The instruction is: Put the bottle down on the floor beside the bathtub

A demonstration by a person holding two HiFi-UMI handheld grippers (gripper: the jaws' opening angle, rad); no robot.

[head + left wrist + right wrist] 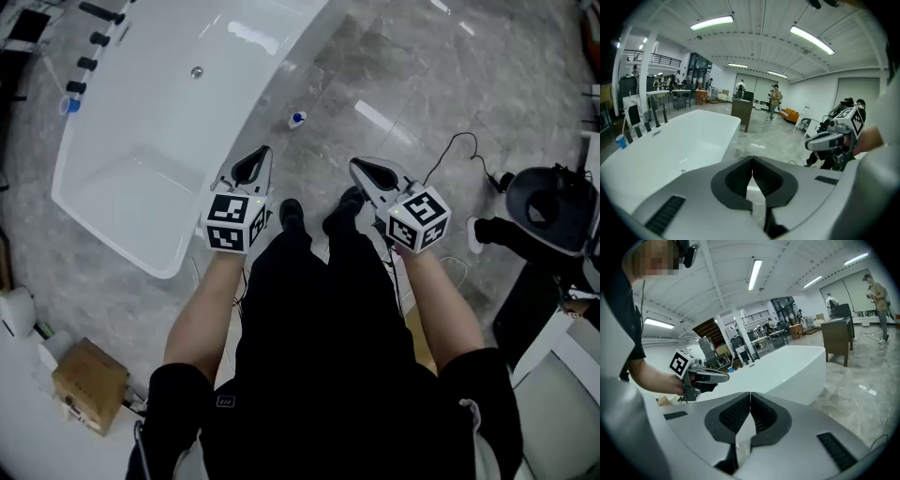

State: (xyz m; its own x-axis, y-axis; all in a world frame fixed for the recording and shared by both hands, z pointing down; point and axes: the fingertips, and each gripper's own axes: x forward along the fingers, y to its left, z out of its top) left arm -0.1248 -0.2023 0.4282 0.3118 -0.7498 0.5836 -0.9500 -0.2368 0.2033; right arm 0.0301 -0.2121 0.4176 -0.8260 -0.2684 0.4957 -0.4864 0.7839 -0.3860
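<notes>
A small white bottle with a blue cap (pixel 297 119) rests on the grey marble floor just right of the white bathtub (pixel 141 141). Neither gripper touches it. My left gripper (pixel 255 161) hangs above the tub's near right rim, well short of the bottle; in its own view the dark ribbed pads (pixel 740 178) meet with nothing between them. My right gripper (pixel 367 172) is held level with it over the floor, and its pads (pixel 761 414) are also pressed together on nothing. Each gripper shows in the other's view: the right gripper (pixel 829 138) and the left gripper (pixel 708 376).
Black taps (pixel 89 62) and a blue cup (pixel 69 105) line the tub's far rim. A cardboard box (pixel 89 384) sits at lower left. A black cable (pixel 450 150) and dark equipment (pixel 553 208) lie to the right. The person's black shoes (pixel 319 217) stand between the grippers. People (pixel 776 96) stand far off.
</notes>
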